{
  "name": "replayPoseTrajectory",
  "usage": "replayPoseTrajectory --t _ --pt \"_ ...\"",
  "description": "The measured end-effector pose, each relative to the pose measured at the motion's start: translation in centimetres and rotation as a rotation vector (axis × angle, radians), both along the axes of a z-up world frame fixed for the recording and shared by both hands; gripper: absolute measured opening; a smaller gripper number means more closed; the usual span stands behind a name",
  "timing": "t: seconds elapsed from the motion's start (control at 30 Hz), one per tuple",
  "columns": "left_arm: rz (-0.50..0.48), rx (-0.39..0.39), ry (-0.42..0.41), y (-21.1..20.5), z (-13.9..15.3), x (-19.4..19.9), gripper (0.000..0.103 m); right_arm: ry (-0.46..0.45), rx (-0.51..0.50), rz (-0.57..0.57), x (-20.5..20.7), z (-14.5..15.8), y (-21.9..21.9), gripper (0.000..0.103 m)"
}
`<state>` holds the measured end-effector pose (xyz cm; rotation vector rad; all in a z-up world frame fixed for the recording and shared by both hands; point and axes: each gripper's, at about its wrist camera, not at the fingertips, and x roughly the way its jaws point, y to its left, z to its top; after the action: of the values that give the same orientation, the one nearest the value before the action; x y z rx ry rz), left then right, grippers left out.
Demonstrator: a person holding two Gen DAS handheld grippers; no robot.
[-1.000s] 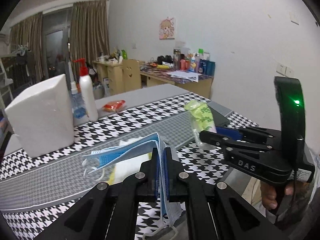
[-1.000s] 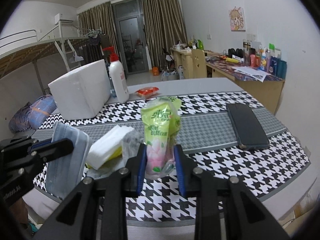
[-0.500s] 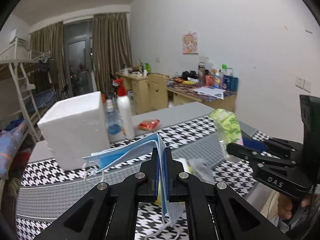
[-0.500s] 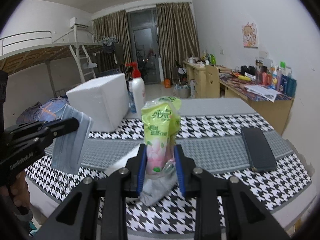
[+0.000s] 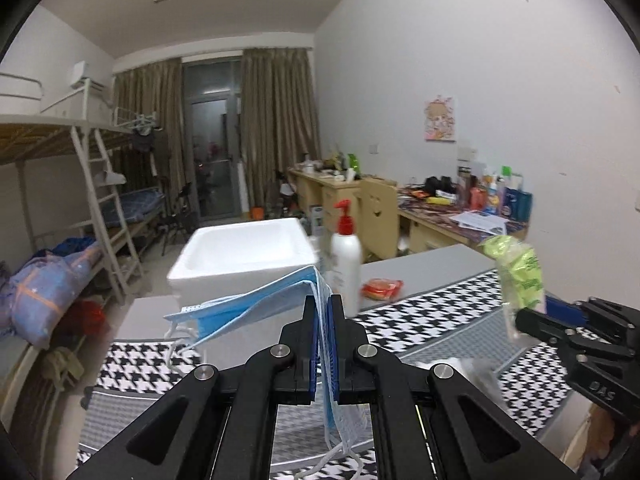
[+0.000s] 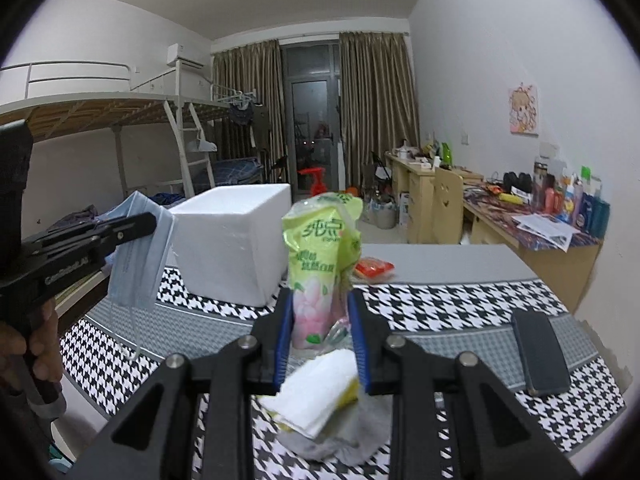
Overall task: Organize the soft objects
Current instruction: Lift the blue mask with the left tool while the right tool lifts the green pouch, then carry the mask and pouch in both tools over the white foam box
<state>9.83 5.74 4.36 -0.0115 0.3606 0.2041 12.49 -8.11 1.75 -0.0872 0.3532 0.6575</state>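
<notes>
foam box (image 5: 244, 258) sits past both claws, at about 11 o'clock from the left one

foam box is the biggest thing, open side up, on the checked table (image 6: 460, 304). the left gripper (image 5: 323, 344) is shut tight on the blue masks (image 5: 256, 306), which hang flat with the strings down. the right gripper (image 6: 320, 344) pinches the green tissue pack (image 6: 320, 256), standing tall. the left one looks nearer the box, so the masks could drop in first, i think. a white cloth (image 6: 320, 394) lies under the right claw.

Houndstooth-clothed table (image 6: 460, 304) with foam box (image 6: 236, 240), pump bottle (image 5: 345, 264), phone (image 6: 540, 352), tissues (image 6: 320, 392), red packet (image 6: 374, 269).
</notes>
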Motion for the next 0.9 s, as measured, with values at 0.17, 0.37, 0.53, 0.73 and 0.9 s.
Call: replayPoseTrajectory --t 0.17,0.37,0.53,0.73,0.9 --pt "0.022 -0.036 -0.007 1.7 0.1 -0.2 0.005 -0.024 -0.008 0.024 -0.4 0.8 1.6 0.032" --pt "0.057 -0.045 -0.021 2.9 0.7 -0.7 0.005 -0.038 -0.002 0.041 -0.4 1.8 2.9 0.032" --pt "0.091 -0.047 -0.035 3.9 1.4 -0.4 0.005 -0.051 -0.011 0.05 0.4 2.6 4.1 0.032" --pt "0.09 -0.051 -0.044 4.9 1.8 0.0 0.005 -0.098 -0.01 0.077 0.2 3.5 5.6 0.032" --pt "0.076 -0.05 -0.042 5.3 2.1 0.2 0.005 -0.099 -0.021 0.084 0.9 4.0 6.9 0.032"
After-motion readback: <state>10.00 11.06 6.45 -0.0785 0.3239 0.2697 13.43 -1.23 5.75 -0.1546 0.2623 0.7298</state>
